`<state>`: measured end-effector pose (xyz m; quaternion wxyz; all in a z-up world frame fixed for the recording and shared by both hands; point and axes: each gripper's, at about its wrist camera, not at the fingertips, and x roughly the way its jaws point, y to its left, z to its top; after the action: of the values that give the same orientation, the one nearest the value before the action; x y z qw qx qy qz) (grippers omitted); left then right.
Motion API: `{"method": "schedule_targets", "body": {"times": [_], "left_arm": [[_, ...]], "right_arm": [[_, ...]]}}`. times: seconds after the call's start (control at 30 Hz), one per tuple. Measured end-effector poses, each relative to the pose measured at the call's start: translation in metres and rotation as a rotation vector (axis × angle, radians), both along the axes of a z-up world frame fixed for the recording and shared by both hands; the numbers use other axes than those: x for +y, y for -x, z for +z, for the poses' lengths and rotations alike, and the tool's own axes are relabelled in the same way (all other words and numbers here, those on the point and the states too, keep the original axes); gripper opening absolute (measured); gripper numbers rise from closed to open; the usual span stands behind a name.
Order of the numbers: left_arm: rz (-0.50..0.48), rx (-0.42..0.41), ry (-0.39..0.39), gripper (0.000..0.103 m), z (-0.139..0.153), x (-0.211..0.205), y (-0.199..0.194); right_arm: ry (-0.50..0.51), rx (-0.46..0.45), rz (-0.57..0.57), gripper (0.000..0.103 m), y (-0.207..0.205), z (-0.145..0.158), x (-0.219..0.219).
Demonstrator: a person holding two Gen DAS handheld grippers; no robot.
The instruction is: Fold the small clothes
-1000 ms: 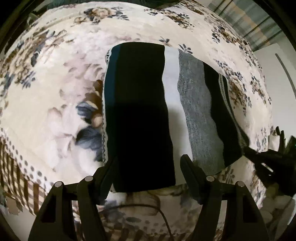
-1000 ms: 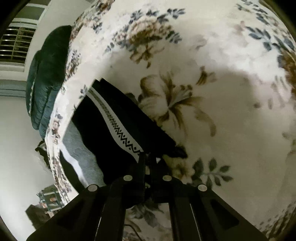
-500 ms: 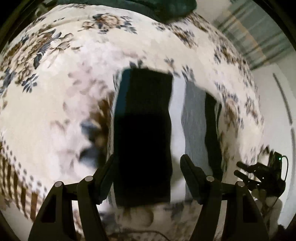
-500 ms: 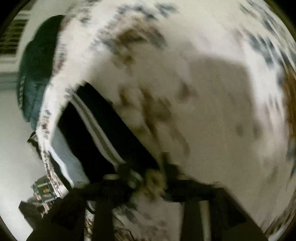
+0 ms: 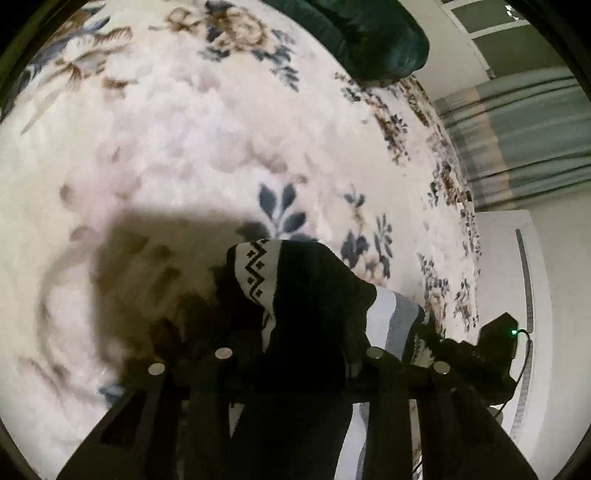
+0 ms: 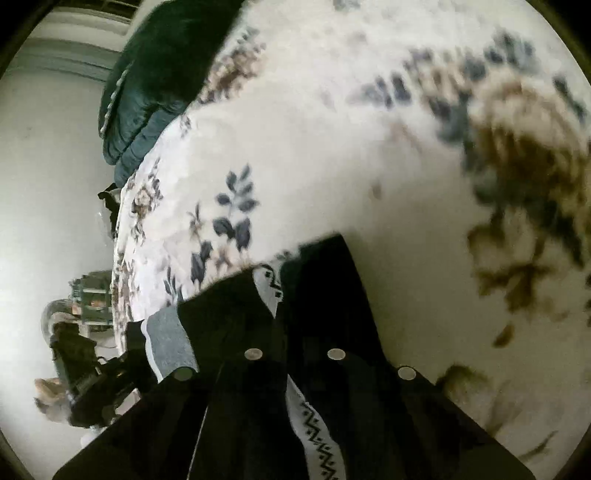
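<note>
Both sets of fingers look closed on cloth: the left gripper (image 5: pixel 295 354) has the knitted garment (image 5: pixel 310 295) bunched between its fingers, and the right gripper (image 6: pixel 295 354) pinches the same piece, black fabric and its zigzag band running straight into the narrow gap. I judge I am holding one edge at two corners so the fold carries over evenly. Ahead of the fingers the garment hangs lifted, its grey and white stripes trailing between the two grippers. Beyond lies the floral bed cover (image 5: pixel 184 147), and farther off a dark green cushion (image 5: pixel 369 33).
</note>
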<state>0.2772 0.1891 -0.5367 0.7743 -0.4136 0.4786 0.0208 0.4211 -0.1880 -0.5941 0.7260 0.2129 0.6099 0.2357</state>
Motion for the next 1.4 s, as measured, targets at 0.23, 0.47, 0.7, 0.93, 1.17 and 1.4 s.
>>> {"method": "schedule_targets", "body": {"times": [0.23,0.47,0.7,0.93,1.17,1.4], "left_arm": [[-0.01,0.029,0.064,0.056,-0.012,0.011,-0.002],[0.0,0.028,0.052,0.064,0.014,0.003,0.063],[0.021,0.161,0.046,0.064,0.009,-0.027,0.134],[-0.001,0.206,0.09,0.064,-0.001,-0.05,0.137],[0.001,0.152,0.114,0.064,0.008,-0.057,0.131],[0.054,0.157,0.172,0.063,-0.001,-0.052,0.145]], "right_arm": [[0.064,0.058,-0.046,0.007,-0.024,-0.005,-0.006],[0.014,0.205,-0.127,0.054,0.036,0.008,-0.066],[-0.153,0.449,-0.411,0.059,0.158,-0.03,-0.128],[-0.298,0.375,-0.544,0.009,0.178,-0.049,-0.111],[-0.155,0.238,-0.547,0.008,0.198,0.036,-0.117],[-0.076,0.44,-0.475,0.03,0.192,-0.02,-0.131]]}}
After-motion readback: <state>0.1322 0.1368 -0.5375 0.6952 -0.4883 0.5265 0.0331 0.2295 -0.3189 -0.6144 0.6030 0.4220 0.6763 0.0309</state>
